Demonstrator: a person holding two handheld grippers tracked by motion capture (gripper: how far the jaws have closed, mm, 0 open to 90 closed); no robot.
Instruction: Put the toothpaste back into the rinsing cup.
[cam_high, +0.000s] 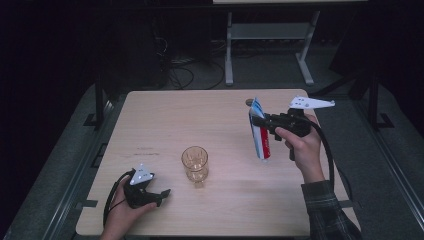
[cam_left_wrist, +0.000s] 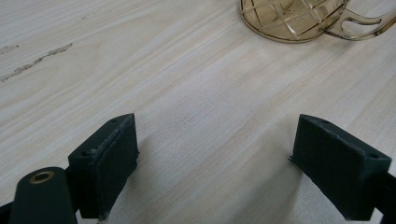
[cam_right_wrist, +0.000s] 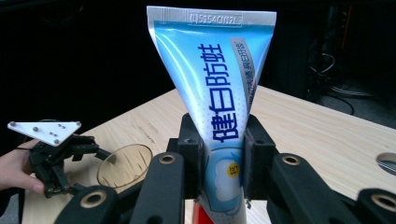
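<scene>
A blue, white and red toothpaste tube (cam_high: 259, 131) hangs upright above the table's right half, crimped end up. My right gripper (cam_high: 265, 123) is shut on its middle; in the right gripper view the two pads press the tube (cam_right_wrist: 219, 112) from both sides. An amber glass mug (cam_high: 194, 163) stands near the table's middle, and its base and handle (cam_left_wrist: 299, 18) lie beyond my left gripper's jaws. My left gripper (cam_high: 161, 195) rests at the front left, open, with bare wood between its pads (cam_left_wrist: 105, 163). The right gripper view also catches the mug (cam_right_wrist: 123, 164) and the left gripper (cam_right_wrist: 56, 154).
The light wood table (cam_high: 165, 115) has a small round hole (cam_high: 249, 102) near its far edge. Beyond it stand a white desk frame (cam_high: 270, 40) and floor cables (cam_high: 180, 75). Dark floor surrounds the table.
</scene>
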